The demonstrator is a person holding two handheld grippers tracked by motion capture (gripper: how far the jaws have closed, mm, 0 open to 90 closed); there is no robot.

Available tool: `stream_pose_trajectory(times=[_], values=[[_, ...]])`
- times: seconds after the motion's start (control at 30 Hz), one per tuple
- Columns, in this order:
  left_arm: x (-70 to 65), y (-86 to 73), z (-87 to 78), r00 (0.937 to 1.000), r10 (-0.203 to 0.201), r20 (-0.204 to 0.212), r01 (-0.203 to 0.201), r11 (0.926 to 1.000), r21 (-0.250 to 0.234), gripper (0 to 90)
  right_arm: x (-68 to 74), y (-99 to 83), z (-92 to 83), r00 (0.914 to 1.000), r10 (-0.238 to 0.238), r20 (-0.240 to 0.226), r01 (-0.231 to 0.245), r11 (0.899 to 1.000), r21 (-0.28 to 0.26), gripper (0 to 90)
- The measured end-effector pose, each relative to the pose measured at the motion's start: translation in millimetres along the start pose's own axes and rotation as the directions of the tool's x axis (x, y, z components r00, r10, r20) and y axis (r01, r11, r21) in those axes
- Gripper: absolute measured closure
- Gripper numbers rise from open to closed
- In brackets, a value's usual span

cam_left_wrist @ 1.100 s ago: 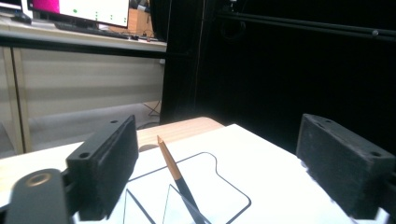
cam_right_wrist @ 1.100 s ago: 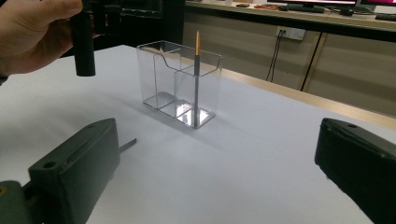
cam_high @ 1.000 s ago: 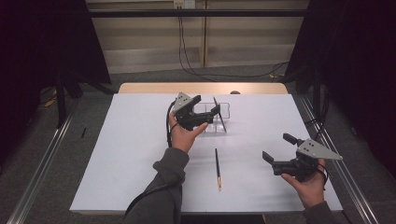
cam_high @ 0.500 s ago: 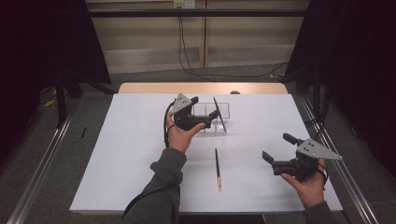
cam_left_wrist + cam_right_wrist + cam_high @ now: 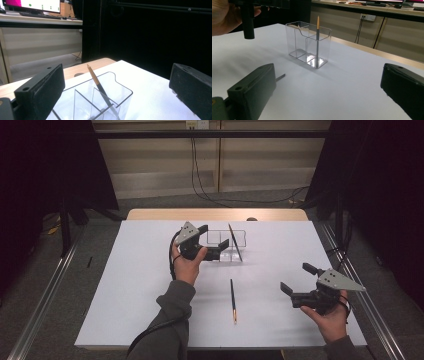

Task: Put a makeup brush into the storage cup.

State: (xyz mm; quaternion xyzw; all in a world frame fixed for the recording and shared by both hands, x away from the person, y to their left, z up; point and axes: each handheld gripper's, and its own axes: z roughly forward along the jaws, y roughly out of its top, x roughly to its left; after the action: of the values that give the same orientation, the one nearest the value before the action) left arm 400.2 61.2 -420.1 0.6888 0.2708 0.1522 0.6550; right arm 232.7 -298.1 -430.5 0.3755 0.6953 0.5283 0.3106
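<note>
My left gripper [image 5: 216, 236] has just opened its jaws wide and now holds nothing; the black pencil with golden tip [image 5: 234, 241] leans inside the clear plastic compartment box [image 5: 240, 236]. My right gripper [image 5: 299, 279] stays open and empty.

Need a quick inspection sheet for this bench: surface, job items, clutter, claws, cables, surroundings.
Surface: white sheet over a wooden table, no marks seen.
Job's things: clear divided holder upright; one pencil standing in an end compartment, tip up; second pencil flat on the sheet, nearer the person.
Clutter: nothing seen.
Grippers: left claw open, just been opening, nothing between its jaws, beside the holder; right claw open, empty, apart from both pencils.
Cables: left claw's cable trails along the sleeve; wall cables hang behind the table.
Surroundings: dark curtains, floor rails, monitor on a desk.
</note>
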Motion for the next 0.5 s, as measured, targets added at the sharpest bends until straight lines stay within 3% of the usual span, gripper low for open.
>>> stream_pose_trajectory(times=[0.03,0.07,0.1,0.27,0.47,0.5], values=[[-0.2,-0.4,-1.0,0.9999,-0.012,-0.002,0.012,0.9999,-0.003,0.0,0.1,0.0,0.1,1.0,0.002,-0.003,-0.002,1.0,0.0,0.0],[1.5,-0.3,-2.7,1.0,0.006,0.006,-0.006,0.9999,0.009,0.1,0.4,-0.2,0.1,1.0,0.003,-0.001,-0.003,1.0,0.002,0.0],[0.8,-0.8,-3.5,0.9999,-0.013,0.002,0.013,0.9999,0.0,0.1,0.6,-0.3,0.3,1.0,0.004,-0.006,-0.004,1.0,0.001,0.0],[3.5,-0.9,-10.8,1.0,0.002,-0.002,-0.002,1.0,0.009,0.1,1.0,-0.7,1.1,1.0,0.001,-0.004,-0.001,1.0,0.003,0.0],[5.5,-1.6,-19.3,1.0,-0.005,-0.006,0.005,0.9999,-0.01,0.3,1.6,-0.9,1.7,1.0,0.001,-0.006,-0.001,1.0,0.006,0.0],[6.0,-1.4,-21.4,0.9998,-0.001,-0.021,0.001,1.0,-0.006,0.3,1.6,-1.1,1.8,1.0,0.003,-0.007,-0.003,1.0,0.006,0.0]])
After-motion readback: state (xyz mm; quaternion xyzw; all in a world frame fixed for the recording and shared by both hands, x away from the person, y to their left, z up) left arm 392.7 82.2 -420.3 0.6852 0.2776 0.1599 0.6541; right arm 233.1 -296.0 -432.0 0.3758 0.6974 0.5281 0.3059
